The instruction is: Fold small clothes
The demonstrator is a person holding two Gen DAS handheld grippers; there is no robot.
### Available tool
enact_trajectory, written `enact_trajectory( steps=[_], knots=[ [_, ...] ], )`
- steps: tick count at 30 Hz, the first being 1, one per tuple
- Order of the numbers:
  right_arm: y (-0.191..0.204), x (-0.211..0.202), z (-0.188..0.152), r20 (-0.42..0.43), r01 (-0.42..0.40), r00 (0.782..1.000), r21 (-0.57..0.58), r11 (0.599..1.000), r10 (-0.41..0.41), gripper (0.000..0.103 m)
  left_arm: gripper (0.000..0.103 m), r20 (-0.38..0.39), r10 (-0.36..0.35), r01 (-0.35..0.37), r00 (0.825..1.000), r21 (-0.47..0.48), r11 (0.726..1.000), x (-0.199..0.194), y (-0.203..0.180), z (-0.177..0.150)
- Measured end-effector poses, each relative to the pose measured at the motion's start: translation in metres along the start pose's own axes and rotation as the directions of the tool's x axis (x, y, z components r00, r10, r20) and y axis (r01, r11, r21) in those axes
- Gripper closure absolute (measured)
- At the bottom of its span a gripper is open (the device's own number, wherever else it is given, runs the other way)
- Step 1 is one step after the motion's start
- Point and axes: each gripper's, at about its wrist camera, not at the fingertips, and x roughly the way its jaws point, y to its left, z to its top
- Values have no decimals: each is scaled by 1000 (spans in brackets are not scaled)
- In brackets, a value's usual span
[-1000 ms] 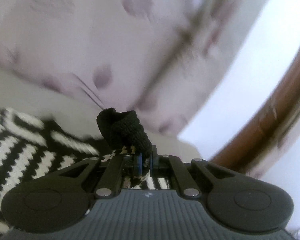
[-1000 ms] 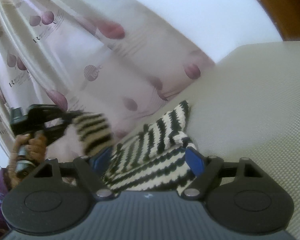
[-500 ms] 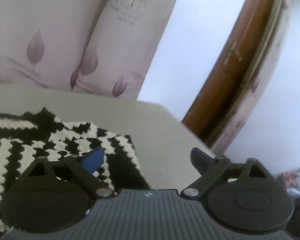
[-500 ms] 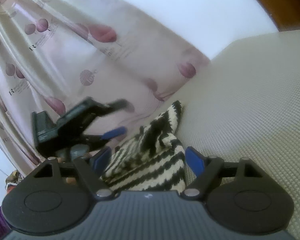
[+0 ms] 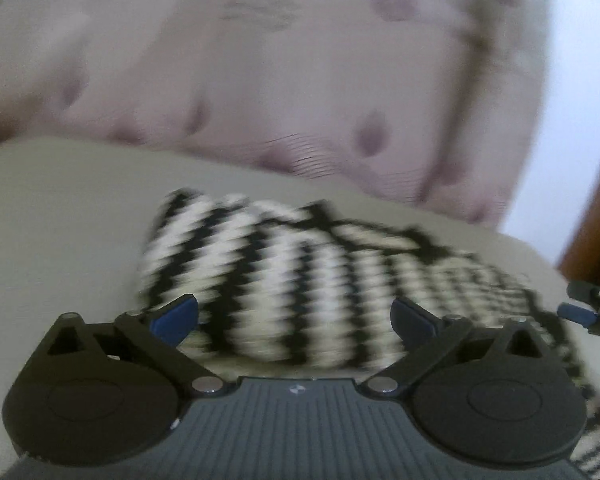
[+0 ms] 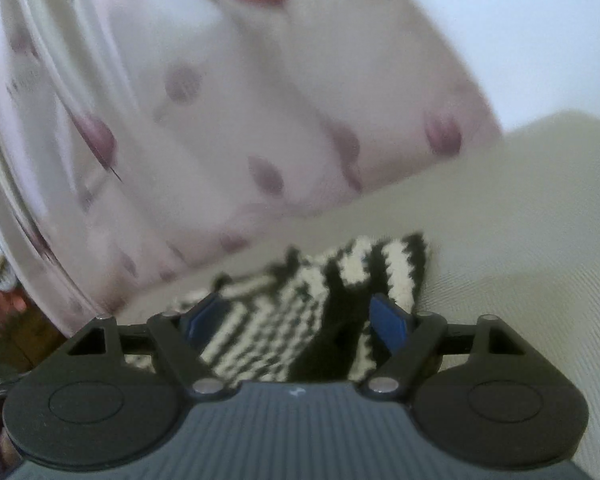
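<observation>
Striped knit garment [image 5: 284, 280] lies bunched on the pale bench [image 5: 52, 216], released a second ago by the left tongs [image 5: 294, 316], which now gape empty above it. Right tongs [image 6: 300, 320] also spread, unloaded, garment between. Fold appears laid; next likely smoothing or a second fold. Views motion-blurred.

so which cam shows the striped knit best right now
The left wrist view: the striped knit spreads across most of the frame on the beige surface, its folded bulge between the open left claw, though blurred. The right wrist view shows a smaller, crumpled part of it between the open right claw.
</observation>
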Motion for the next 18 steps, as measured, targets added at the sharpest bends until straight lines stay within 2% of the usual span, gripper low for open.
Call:
enact_trajectory(
  steps=[2, 3, 4, 6, 9, 11, 13, 16, 18],
  knots=[
    [-5, 31, -1, -76, 35, 997, 0, 999, -35, 54, 3, 5, -17, 17, 1000, -75, 997, 5, 16, 2],
    [-5, 45, -1, -124, 44, 991, -11, 999, -45, 87, 1, 21, -32, 34, 999, -101, 994, 4, 21, 1],
    [-3, 52, -2, -150, 54, 987, -26, 998, -57, 88, 1, 25, -34, 36, 999, -103, 994, 5, 23, 1],
    [5, 55, 1, -125, 66, 989, -80, 995, -76, 88, 0, 27, -35, 38, 999, -88, 995, 8, 20, 0],
    [19, 37, 15, 24, 65, 998, -133, 989, -63, 89, 0, 30, -47, 49, 998, -75, 996, 8, 16, 3],
    [21, 32, 24, 91, 67, 994, -142, 988, -55, 89, 0, 29, -58, 60, 998, -89, 994, 1, 21, 1],
    [12, 43, 23, 71, 110, 992, -144, 983, -101, 89, 0, 26, -60, 62, 998, -98, 993, 1, 21, 0],
    [-7, 67, 8, -30, 171, 984, -128, 977, -176, 89, 0, 22, -52, 54, 998, -92, 994, 1, 19, 0],
    [-11, 74, 5, -62, 181, 980, -108, 978, -188, 89, 0, 17, -45, 47, 999, -86, 995, 2, 18, 0]
  ],
)
